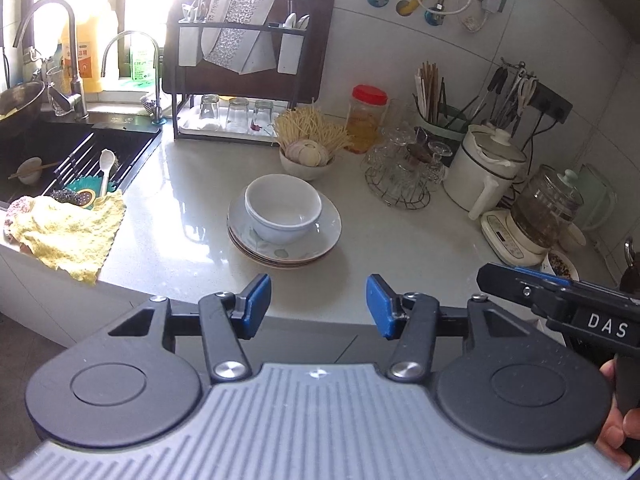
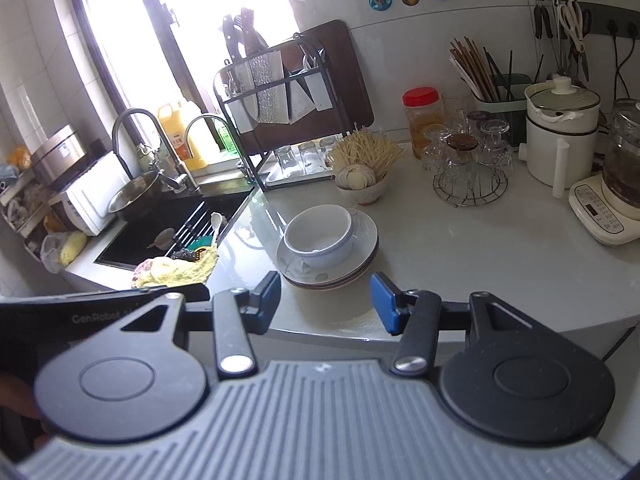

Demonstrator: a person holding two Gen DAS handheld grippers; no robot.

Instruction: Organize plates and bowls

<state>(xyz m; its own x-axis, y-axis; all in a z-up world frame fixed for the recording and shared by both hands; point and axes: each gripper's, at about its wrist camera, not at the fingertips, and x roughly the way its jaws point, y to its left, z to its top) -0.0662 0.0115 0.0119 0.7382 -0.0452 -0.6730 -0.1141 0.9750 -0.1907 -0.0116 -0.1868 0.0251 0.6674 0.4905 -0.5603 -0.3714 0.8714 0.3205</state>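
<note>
A: Going left to right on the counter (image 1: 400, 220), what do we count?

B: Two taps at the sink (image 1: 60, 148), with one yellow cloth (image 1: 68, 232) draped over its near edge. Then one dark rack (image 1: 240, 60) with three upturned glasses (image 1: 236, 114) beneath it. Then one white bowl (image 1: 283, 208) sitting upright in a stack of plates (image 1: 285, 236); we make out three or four rims, but the edges blur together, so we won't swear to it. At eleven or twelve o'clock from the stack stands one small bowl of garlic (image 1: 306, 160) with noodles behind it, then one red-lidded jar (image 1: 368, 116), one wire stand of glasses (image 1: 404, 172), one white pot (image 1: 488, 164) and one glass kettle (image 1: 548, 204).

A: And our tongs?

B: Two. The left gripper (image 1: 318, 306) stands about half open with nothing between its blue pads (image 1: 256, 304); the right gripper (image 2: 326, 304) is likewise parted and empty.

A: Where is the stack from each?

B: From the left gripper, at about eleven o'clock, apart from the tips. From the right gripper, near twelve o'clock, its near rim showing just beyond the gap, not touched. In the left view the right gripper juts in at three o'clock, with part of a hand (image 1: 616, 420) below it.
</note>
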